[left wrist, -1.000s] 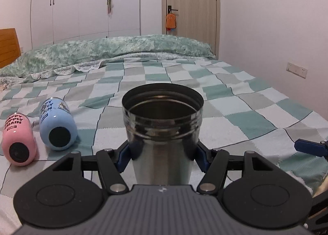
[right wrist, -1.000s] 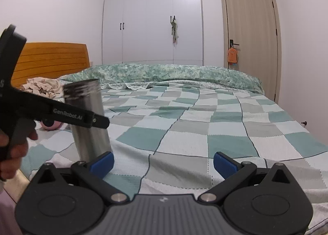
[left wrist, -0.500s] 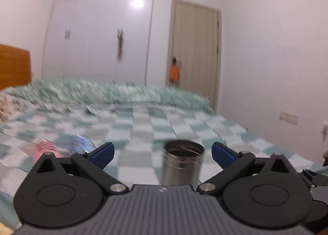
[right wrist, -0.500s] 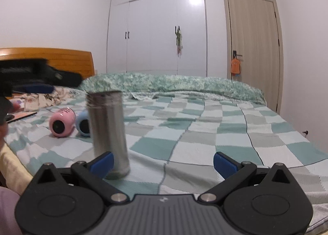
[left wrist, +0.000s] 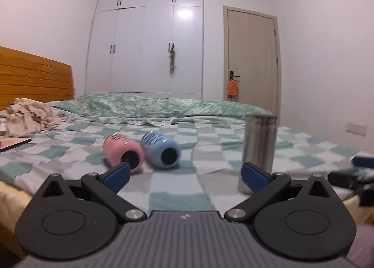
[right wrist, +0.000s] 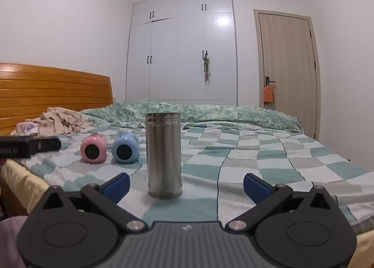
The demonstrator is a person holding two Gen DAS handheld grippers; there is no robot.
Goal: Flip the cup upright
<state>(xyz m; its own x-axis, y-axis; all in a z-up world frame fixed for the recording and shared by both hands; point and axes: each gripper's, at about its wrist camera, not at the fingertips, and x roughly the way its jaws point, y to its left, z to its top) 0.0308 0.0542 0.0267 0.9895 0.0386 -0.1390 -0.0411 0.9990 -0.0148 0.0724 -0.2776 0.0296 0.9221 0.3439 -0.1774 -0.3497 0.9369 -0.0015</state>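
A steel cup stands upright on the checked bedspread, mouth up; it also shows at the right of the left wrist view. My left gripper is open and empty, drawn back from the cup, which stands just beyond its right finger. My right gripper is open and empty, with the cup a little beyond and between its fingers, untouched. A pink cup and a blue cup lie on their sides to the cup's left, bases towards me.
A wooden headboard and crumpled clothes are at the left. A folded green quilt lies across the far bed. A wardrobe and a door stand behind. The left gripper's body shows at the left edge.
My left gripper has let go of the steel cup, opened, and pulled back to the left. The cup now stands alone on the bed. The right gripper has turned towards it.
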